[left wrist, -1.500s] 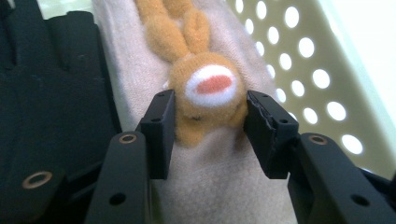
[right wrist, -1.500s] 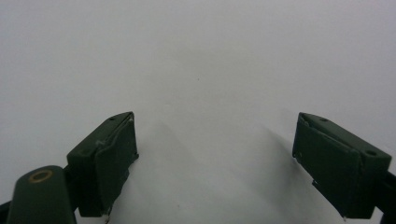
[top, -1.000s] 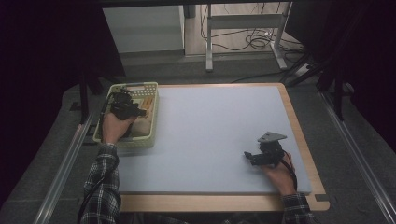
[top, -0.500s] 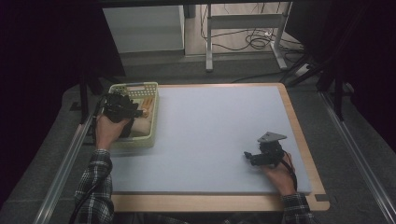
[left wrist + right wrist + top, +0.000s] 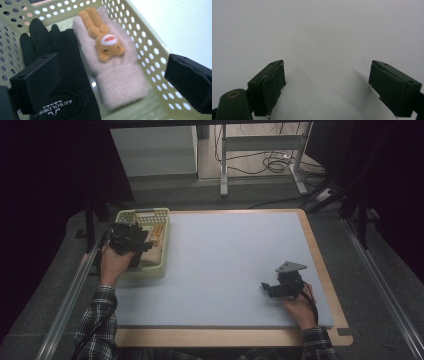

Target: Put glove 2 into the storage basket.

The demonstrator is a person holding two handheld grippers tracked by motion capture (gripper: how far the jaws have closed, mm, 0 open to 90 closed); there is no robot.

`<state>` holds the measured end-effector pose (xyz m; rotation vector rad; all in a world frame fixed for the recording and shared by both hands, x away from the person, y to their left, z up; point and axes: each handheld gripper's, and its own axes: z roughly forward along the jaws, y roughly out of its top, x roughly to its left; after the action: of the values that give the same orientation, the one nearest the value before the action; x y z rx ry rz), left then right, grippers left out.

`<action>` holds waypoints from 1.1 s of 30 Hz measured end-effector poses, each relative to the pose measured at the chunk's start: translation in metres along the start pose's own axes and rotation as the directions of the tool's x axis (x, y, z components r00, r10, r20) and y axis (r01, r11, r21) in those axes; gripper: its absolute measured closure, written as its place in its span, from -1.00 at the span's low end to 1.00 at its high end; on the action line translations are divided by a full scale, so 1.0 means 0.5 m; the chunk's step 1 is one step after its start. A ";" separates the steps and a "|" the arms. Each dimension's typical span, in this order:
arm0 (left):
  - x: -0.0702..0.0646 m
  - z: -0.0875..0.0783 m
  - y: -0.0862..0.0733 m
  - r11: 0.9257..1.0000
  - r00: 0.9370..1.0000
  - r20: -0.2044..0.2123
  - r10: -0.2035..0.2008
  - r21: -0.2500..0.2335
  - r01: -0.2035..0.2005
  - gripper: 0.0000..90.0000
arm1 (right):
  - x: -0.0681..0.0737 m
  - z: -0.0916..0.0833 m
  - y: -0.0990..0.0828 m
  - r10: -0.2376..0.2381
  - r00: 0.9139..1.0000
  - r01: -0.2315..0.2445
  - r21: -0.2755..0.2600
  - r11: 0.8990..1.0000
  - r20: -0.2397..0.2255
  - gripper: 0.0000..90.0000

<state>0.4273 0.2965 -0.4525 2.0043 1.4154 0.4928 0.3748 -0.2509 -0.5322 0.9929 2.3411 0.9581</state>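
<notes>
So far both gloves lie in the basket [image 5: 123,274] at about nine o'clock on the table [image 5: 230,270]: in the left gripper view the black glove [image 5: 62,75] and the pink glove [image 5: 117,75], with its orange plush animal, lie flat side by side on the basket floor, touching along their edges. Neither is held, so the sorting or moving of them looks, as a guess, either just finished or not yet begun. Above the basket the left gripper [image 5: 131,239] hovers tilted down; its jaws have just been opening and now stand wide with nothing between them. Over at about four o'clock the right gripper [image 5: 277,287] rests low on the bare mat, pointing toward nine o'clock, its jaws wide apart and empty, well away from the gloves.
</notes>
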 end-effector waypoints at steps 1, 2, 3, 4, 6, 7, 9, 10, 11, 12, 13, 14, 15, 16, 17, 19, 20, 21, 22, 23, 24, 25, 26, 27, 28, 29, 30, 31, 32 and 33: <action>-0.001 -0.001 -0.002 1.000 1.000 -0.002 0.005 0.000 -0.005 -0.98 | 0.000 0.000 0.000 0.000 1.000 0.000 0.000 1.000 0.000 -0.71; -0.002 -0.002 -0.004 1.000 1.000 -0.005 0.007 -0.001 -0.007 -0.98 | 0.000 0.000 0.000 0.000 1.000 0.000 0.002 1.000 -0.001 -0.71; -0.002 -0.004 -0.005 1.000 1.000 -0.006 0.012 -0.002 -0.012 -0.98 | 0.000 0.000 0.000 -0.001 1.000 0.001 0.002 1.000 0.000 -0.71; -0.003 -0.005 -0.007 1.000 1.000 -0.006 0.014 -0.004 -0.014 -0.98 | 0.000 0.000 0.000 -0.001 1.000 0.001 0.002 1.000 0.000 -0.71; -0.004 -0.009 -0.011 1.000 1.000 -0.007 0.018 -0.008 -0.018 -0.98 | 0.000 0.000 0.000 -0.001 1.000 0.001 0.002 1.000 0.000 -0.71; -0.005 -0.011 -0.012 1.000 1.000 -0.008 0.019 -0.011 -0.019 -0.98 | 0.000 0.000 0.000 -0.001 1.000 0.001 0.002 1.000 -0.001 -0.71; -0.006 -0.015 -0.016 1.000 1.000 -0.004 0.020 -0.017 -0.020 -0.98 | 0.000 0.000 0.000 -0.001 1.000 0.001 0.002 1.000 0.000 -0.71; -0.007 -0.017 -0.018 1.000 1.000 -0.004 0.020 -0.020 -0.020 -0.98 | 0.000 0.000 0.000 -0.001 1.000 0.001 0.002 1.000 0.000 -0.71; -0.008 -0.019 -0.019 0.999 1.000 -0.003 0.022 -0.023 -0.022 -0.98 | 0.000 0.000 0.000 -0.001 1.000 0.001 0.002 1.000 0.000 -0.71; -0.009 -0.020 -0.021 0.999 1.000 0.000 0.023 -0.026 -0.023 -0.98 | 0.000 0.000 0.000 -0.001 1.000 0.001 0.002 1.000 0.001 -0.71; -0.010 -0.022 -0.022 0.999 1.000 0.001 0.025 -0.027 -0.025 -0.98 | 0.000 0.000 0.000 -0.002 1.000 0.002 0.001 1.000 0.001 -0.71; -0.010 -0.022 -0.022 0.999 1.000 0.001 0.025 -0.027 -0.025 -0.98 | 0.000 0.000 0.000 -0.002 1.000 0.002 0.001 1.000 0.001 -0.71; -0.012 -0.025 -0.026 0.999 1.000 0.002 0.029 -0.031 -0.029 -0.98 | 0.000 -0.001 0.000 -0.002 1.000 0.002 0.001 1.000 0.002 -0.71; -0.013 -0.027 -0.027 0.999 0.999 0.002 0.033 -0.031 -0.032 -0.98 | 0.000 -0.001 0.000 -0.003 1.000 0.003 0.001 1.000 0.002 -0.71; -0.014 -0.028 -0.029 0.999 0.999 0.002 0.035 -0.033 -0.035 -0.99 | 0.000 -0.001 0.000 -0.002 1.000 0.002 0.001 1.000 0.002 -0.71; -0.017 -0.031 -0.032 0.999 0.999 0.004 0.038 -0.034 -0.038 -0.99 | 0.001 -0.001 0.000 -0.001 1.000 0.001 0.001 1.000 0.003 -0.71; -0.018 -0.032 -0.034 0.999 0.999 0.005 0.040 -0.036 -0.040 -0.99 | 0.001 -0.001 0.000 -0.002 1.000 0.002 0.001 1.000 0.003 -0.71; -0.019 -0.033 -0.035 0.998 0.999 0.004 0.043 -0.034 -0.043 -0.99 | 0.001 -0.001 0.000 -0.002 1.000 0.002 0.001 1.000 0.003 -0.71; -0.021 -0.034 -0.036 0.998 0.999 0.006 0.044 -0.035 -0.043 -0.99 | 0.001 -0.001 0.000 -0.002 1.000 0.002 0.001 1.000 0.003 -0.71; -0.022 -0.036 -0.038 0.998 0.999 0.005 0.047 -0.036 -0.047 -1.00 | 0.001 -0.001 0.000 -0.002 1.000 0.002 0.001 1.000 0.003 -0.71; -0.023 -0.037 -0.039 0.998 0.999 0.006 0.048 -0.037 -0.048 -1.00 | 0.001 -0.001 0.000 -0.002 1.000 0.002 0.001 1.000 0.003 -0.71; -0.024 -0.039 -0.040 0.998 0.999 0.007 0.052 -0.038 -0.052 -1.00 | 0.001 -0.001 0.000 -0.002 1.000 0.002 0.001 1.000 0.003 -0.71; -0.025 -0.040 -0.041 0.998 0.999 0.009 0.050 -0.041 -0.050 -1.00 | 0.001 -0.001 0.000 -0.002 1.000 0.002 0.000 1.000 0.004 -0.71; -0.027 -0.041 -0.042 0.998 0.999 0.013 0.050 -0.042 -0.050 -1.00 | 0.001 -0.001 0.000 -0.004 1.000 0.004 0.001 1.000 0.004 -0.71; -0.027 -0.041 -0.042 0.998 0.999 0.013 0.050 -0.042 -0.050 -1.00 | 0.001 -0.001 0.000 -0.004 1.000 0.004 0.001 1.000 0.004 -0.71; -0.029 -0.044 -0.044 0.998 0.998 0.015 0.055 -0.044 -0.054 -1.00 | 0.001 -0.001 0.000 -0.004 1.000 0.004 0.001 1.000 0.004 -0.71; -0.029 -0.044 -0.044 0.998 0.998 0.015 0.055 -0.044 -0.054 -1.00 | 0.001 -0.001 0.000 -0.004 1.000 0.004 0.001 1.000 0.004 -0.71; -0.033 -0.047 -0.045 0.997 0.998 0.018 0.058 -0.047 -0.057 -1.00 | 0.001 -0.001 0.000 -0.004 1.000 0.004 0.001 1.000 0.004 -0.71; -0.033 -0.047 -0.045 0.997 0.998 0.018 0.058 -0.047 -0.057 -1.00 | 0.001 -0.001 0.000 -0.004 1.000 0.004 0.001 1.000 0.004 -0.71; -0.036 -0.050 -0.047 0.997 0.998 0.023 0.058 -0.052 -0.057 -1.00 | 0.001 -0.001 0.000 -0.004 1.000 0.004 0.001 1.000 0.004 -0.71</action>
<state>0.3890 0.2919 -0.4492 2.0083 1.3211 0.5229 0.3743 -0.2507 -0.5320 0.9892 2.3392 0.9530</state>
